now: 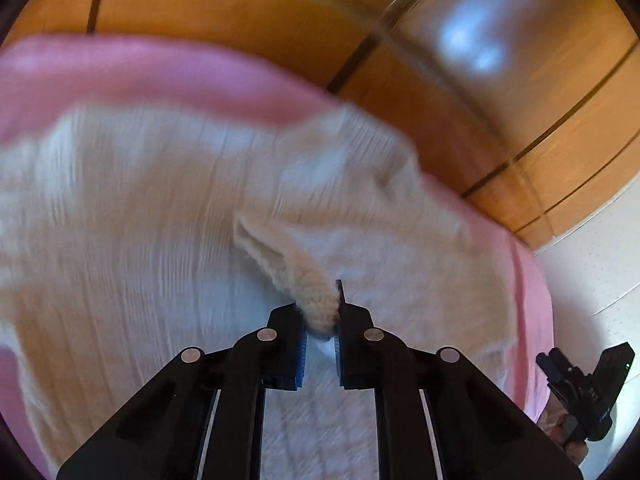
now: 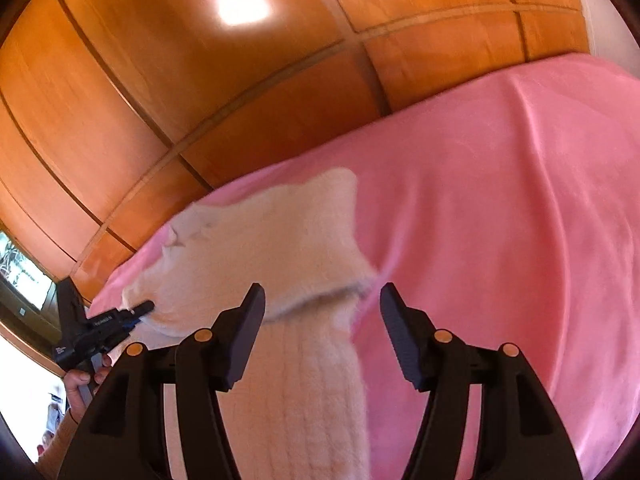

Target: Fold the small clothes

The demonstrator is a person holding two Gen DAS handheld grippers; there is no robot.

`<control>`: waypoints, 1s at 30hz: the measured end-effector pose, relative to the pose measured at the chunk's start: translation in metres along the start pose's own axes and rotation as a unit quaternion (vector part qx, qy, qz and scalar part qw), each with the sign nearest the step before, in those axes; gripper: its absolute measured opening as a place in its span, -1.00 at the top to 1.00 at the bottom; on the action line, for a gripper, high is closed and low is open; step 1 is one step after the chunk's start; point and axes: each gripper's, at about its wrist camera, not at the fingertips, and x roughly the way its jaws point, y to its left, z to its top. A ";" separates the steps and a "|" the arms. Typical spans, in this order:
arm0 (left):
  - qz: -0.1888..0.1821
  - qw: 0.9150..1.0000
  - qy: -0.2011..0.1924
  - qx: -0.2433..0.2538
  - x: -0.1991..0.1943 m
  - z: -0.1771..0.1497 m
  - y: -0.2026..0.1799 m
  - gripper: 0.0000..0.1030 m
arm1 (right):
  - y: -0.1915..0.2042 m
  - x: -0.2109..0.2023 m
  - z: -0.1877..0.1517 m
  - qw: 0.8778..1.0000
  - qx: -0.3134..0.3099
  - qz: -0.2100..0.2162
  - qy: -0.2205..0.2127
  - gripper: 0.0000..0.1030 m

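One knit edge of the cream sweater (image 1: 168, 208) sits pinched in the left gripper (image 1: 322, 320), jaws nearly closed, over the pink blanket (image 1: 160, 76). From the right wrist, the right gripper (image 2: 322, 304) gapes wide, empty, straddling a sleeve near the blanket's left edge; carry the fold low, without dragging

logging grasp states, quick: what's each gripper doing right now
Left gripper: closed on an edge of the cream knit sweater.
Right gripper: open, holding nothing; the sweater's sleeve lies between its fingers.
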 end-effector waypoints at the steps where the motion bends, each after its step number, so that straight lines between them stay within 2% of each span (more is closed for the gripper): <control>1: -0.001 1.000 -0.019 0.005 -0.009 0.008 -0.004 0.81 | 0.010 0.007 0.004 1.000 -0.010 0.006 -0.001 -0.16; 4: 0.015 0.998 -0.058 0.024 -0.027 0.023 -0.009 0.81 | 0.031 0.027 0.012 0.999 -0.044 0.014 0.005 -0.16; 6: 0.045 0.997 -0.055 0.033 -0.025 0.026 -0.005 0.81 | 0.043 0.049 0.013 0.998 -0.057 0.004 0.018 -0.14; 9: 0.100 0.993 -0.039 0.050 -0.007 0.020 0.003 0.80 | 0.047 0.092 0.004 0.996 -0.064 -0.039 0.051 -0.10; 10: 0.119 0.991 -0.021 0.049 0.006 0.017 0.010 0.70 | 0.044 0.106 -0.001 0.994 -0.060 -0.057 0.067 -0.10; 11: 0.133 0.990 -0.009 0.047 0.014 0.012 0.016 0.49 | 0.043 0.114 -0.007 0.993 -0.062 -0.068 0.068 -0.12; 12: 0.137 0.990 -0.002 0.045 0.019 0.009 0.021 0.43 | 0.043 0.116 -0.013 0.993 -0.073 -0.074 0.050 -0.13; 13: 0.127 0.991 -0.011 0.043 0.018 0.004 0.026 0.41 | 0.046 0.116 -0.020 0.992 -0.087 -0.082 0.033 -0.16; 14: 0.121 0.992 -0.020 0.040 0.013 0.001 0.029 0.25 | 0.049 0.115 -0.023 0.991 -0.097 -0.089 0.028 -0.20; 18: 0.092 0.995 -0.026 -0.009 -0.016 -0.009 0.047 -0.06 | 0.055 0.120 -0.025 0.989 -0.112 -0.092 0.032 -0.40; 19: 0.088 0.995 -0.031 -0.022 -0.026 -0.012 0.054 -0.12 | 0.058 0.123 -0.026 0.987 -0.122 -0.095 0.036 -0.51; 23: 0.056 0.992 -0.044 -0.102 -0.074 -0.027 0.098 -0.12 | 0.072 0.131 -0.032 0.978 -0.159 -0.126 0.045 -0.71; 26: 0.048 0.984 -0.074 -0.155 -0.121 -0.044 0.138 -0.12 | 0.073 0.133 -0.032 0.978 -0.162 -0.120 0.049 -0.79; 29: 0.075 0.965 -0.121 -0.219 -0.171 -0.060 0.190 -0.12 | 0.072 0.134 -0.033 0.979 -0.163 -0.111 0.053 -0.85; 30: 0.095 0.957 -0.134 -0.240 -0.184 -0.065 0.205 -0.12 | 0.073 0.134 -0.034 0.978 -0.166 -0.115 0.053 -0.85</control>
